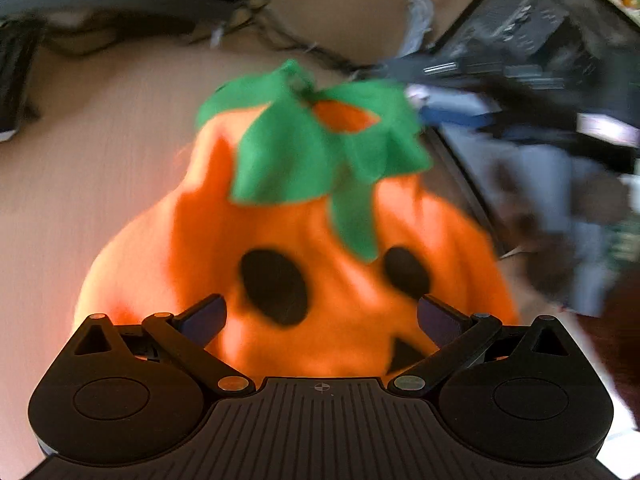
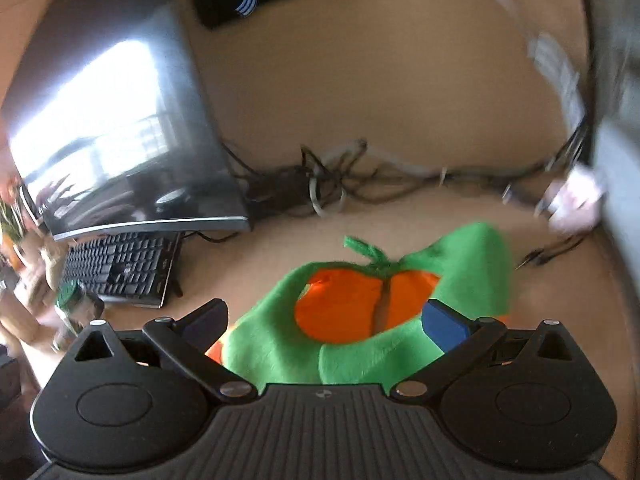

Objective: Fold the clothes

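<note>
An orange pumpkin costume (image 1: 280, 240) with a green leaf collar (image 1: 304, 148) and black face patches lies on the tan desk (image 1: 80, 160). My left gripper (image 1: 322, 316) is open, its blue pads wide apart just over the costume's lower face end. In the right wrist view the green collar (image 2: 280, 340) and its orange neck opening (image 2: 344, 304) lie between the fingers of my right gripper (image 2: 324, 320), which is open above the collar end. Both views are motion-blurred.
A monitor (image 2: 120, 140) and black keyboard (image 2: 120, 268) stand to the left in the right wrist view, with a jar (image 2: 74, 308) beside them. A tangle of cables (image 2: 328, 184) lies behind the costume. The monitor also shows at the right of the left wrist view (image 1: 540, 40).
</note>
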`<action>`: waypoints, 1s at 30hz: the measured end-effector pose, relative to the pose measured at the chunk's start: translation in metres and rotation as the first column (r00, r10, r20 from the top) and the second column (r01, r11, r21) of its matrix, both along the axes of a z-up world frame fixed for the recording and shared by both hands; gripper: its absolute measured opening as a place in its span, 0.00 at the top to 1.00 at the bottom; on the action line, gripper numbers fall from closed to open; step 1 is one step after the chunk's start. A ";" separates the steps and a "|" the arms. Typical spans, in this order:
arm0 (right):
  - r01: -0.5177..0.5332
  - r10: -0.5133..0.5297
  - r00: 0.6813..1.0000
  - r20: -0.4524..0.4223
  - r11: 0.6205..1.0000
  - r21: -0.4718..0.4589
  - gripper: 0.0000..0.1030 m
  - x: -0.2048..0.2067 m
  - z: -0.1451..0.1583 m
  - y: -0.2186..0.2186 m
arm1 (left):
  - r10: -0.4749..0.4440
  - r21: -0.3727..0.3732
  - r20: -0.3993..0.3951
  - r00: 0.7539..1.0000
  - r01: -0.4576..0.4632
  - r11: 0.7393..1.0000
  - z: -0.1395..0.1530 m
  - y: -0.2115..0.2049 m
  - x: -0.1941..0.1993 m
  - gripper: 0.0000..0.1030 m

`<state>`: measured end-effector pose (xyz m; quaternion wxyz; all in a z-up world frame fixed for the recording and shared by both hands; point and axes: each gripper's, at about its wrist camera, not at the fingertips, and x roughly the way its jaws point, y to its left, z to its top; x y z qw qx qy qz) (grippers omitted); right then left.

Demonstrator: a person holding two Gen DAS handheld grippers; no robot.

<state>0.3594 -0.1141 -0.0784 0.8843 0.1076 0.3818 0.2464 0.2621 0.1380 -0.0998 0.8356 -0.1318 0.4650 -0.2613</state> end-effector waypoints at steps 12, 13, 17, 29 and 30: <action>-0.040 0.015 0.984 -0.180 0.990 -0.138 0.00 -0.076 -0.015 -0.058 | 0.151 0.003 0.136 0.979 -0.153 0.988 0.031 0.015 0.059 0.00; -0.045 0.027 0.993 -0.111 0.985 -0.165 0.00 -0.078 -0.006 -0.055 | 0.130 -0.030 0.148 0.980 -0.126 0.992 0.036 0.015 0.060 0.00; -0.047 0.054 0.996 0.071 0.995 -0.090 0.00 -0.052 0.013 -0.045 | 0.013 -0.186 0.133 0.991 0.012 0.983 0.041 -0.003 0.073 0.00; -0.063 0.110 0.988 -0.104 0.924 0.376 0.00 0.048 -0.039 -0.056 | 0.178 -0.199 -0.109 0.978 -0.197 0.960 -0.032 0.019 0.119 0.00; -0.051 0.117 0.983 -0.145 0.917 0.396 0.00 0.052 -0.049 -0.056 | 0.192 -0.225 -0.123 0.974 -0.216 0.950 -0.032 0.023 0.119 0.00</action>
